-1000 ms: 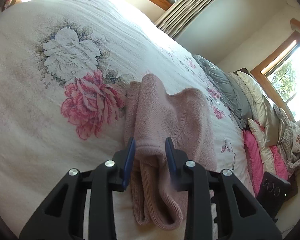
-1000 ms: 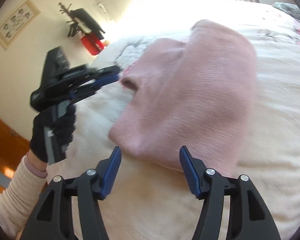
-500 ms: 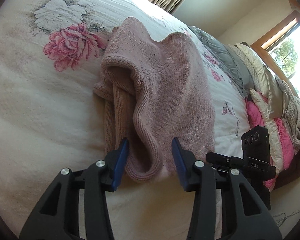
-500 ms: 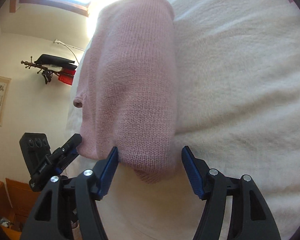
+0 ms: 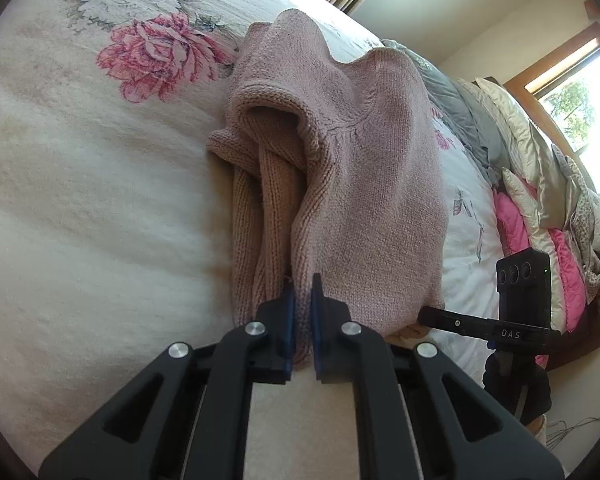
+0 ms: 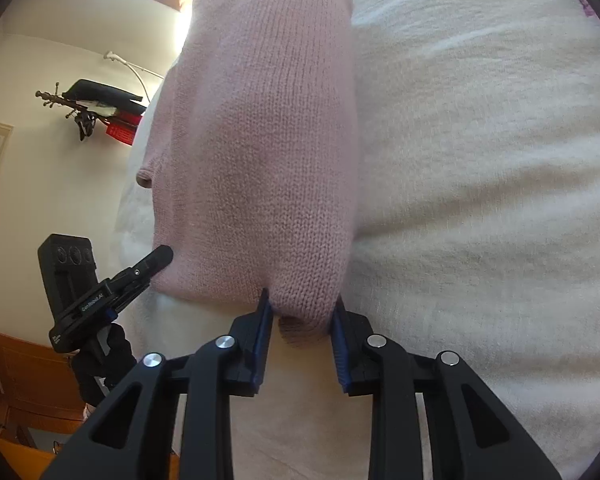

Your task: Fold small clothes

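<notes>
A pink knit sweater (image 5: 364,168) lies folded on a white bedspread (image 5: 80,220) printed with flowers, sleeves tucked under on its left side. My left gripper (image 5: 302,292) is shut on the sweater's near edge, with knit pinched between the blue pads. In the right wrist view the sweater (image 6: 260,140) stretches away from me. My right gripper (image 6: 300,308) is closed on its near corner, and a thick bulge of knit fills the gap between the pads. The left gripper (image 6: 156,260) shows at the sweater's left edge, held by a black-gloved hand (image 6: 104,364).
Pillows and folded quilts (image 5: 540,208) pile up at the bed's right end, under a window (image 5: 580,96). A coat rack (image 6: 92,104) and wooden furniture (image 6: 28,384) stand beyond the bed's left edge. The bedspread (image 6: 480,200) runs on to the right of the sweater.
Both grippers have moved up to the sweater's near edge and closed on it. The left jaws went from wide open to nearly together, and the right jaws narrowed around the corner.
</notes>
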Motion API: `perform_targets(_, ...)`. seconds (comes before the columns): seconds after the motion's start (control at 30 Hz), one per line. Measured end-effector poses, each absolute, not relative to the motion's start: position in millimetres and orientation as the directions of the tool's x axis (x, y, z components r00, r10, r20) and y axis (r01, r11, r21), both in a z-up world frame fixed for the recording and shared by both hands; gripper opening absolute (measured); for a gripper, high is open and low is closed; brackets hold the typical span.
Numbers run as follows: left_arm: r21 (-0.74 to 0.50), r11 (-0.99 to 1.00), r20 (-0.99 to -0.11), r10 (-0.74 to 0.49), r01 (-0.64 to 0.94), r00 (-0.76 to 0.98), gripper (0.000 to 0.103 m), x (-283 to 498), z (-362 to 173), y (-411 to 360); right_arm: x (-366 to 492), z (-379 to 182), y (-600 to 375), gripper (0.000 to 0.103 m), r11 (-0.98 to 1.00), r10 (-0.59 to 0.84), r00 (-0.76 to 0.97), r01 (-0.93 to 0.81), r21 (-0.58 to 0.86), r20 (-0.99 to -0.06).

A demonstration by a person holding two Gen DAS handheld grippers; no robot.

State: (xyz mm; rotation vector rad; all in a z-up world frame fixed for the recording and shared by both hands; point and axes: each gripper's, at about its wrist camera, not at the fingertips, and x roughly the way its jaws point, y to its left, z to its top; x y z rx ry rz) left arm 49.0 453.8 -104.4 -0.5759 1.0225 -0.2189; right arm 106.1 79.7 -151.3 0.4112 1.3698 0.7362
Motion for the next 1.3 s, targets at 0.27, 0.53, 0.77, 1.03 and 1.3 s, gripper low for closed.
perform_targets(0.27,-0.482,0.875,-0.751,-0.381,-0.054,0.539,0.037,47,-69,458,110,-108,88,0.052,0.758,0.604,0.104,-0.381,0.529,-0.79)
perform_targets(0.53,-0.383,0.915,-0.75,-0.227,-0.128,0.621,0.046,119,-32,485,134,-77,95,0.06,0.788,0.561,0.205,-0.429,0.442,-0.802)
perform_targets(0.77,-0.378,0.908,-0.789,-0.212,-0.183,0.577,0.046,199,-52,493,141,-90,101,0.06,0.786,0.568,0.203,-0.421,0.453,-0.798)
perform_targets(1.03,-0.496,0.847,-0.708,-0.267,-0.19,0.654,0.009,188,-50,509,141,-106,105,0.06,0.796,0.544,0.205,-0.434,0.422,-0.814)
perform_targets(1.3,-0.495,0.836,-0.744,-0.266,-0.238,0.613,0.012,186,-84,526,140,-109,111,0.06,0.795,0.538,0.198,-0.441,0.416,-0.819)
